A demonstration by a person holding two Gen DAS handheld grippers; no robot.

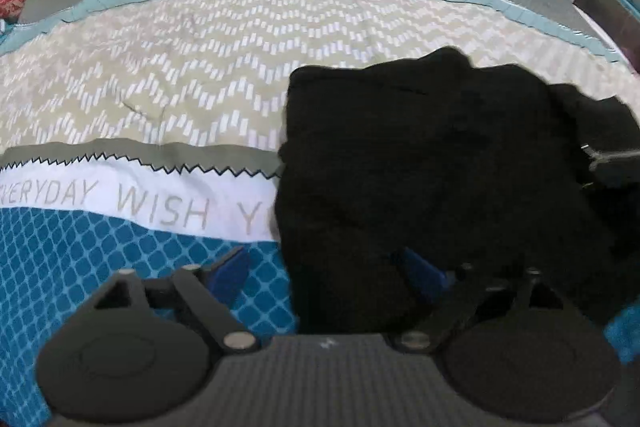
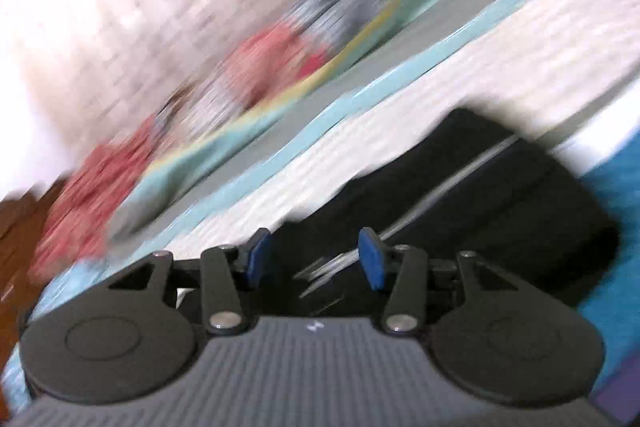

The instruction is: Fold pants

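Left wrist view: left gripper [image 1: 326, 267] is angling steeply down over the bedspread [image 1: 160, 87], jaws standing wide apart, holding nothing.
Pants: black pants [image 1: 440, 167] are lying bunched on the bedspread, right of centre; long axis unclear.
Open room: bare bedspread is stretching left of the pants.
Right gripper [image 2: 316, 259]: blurred view, fingers parted over the pants [image 2: 500, 207], nothing clamped.
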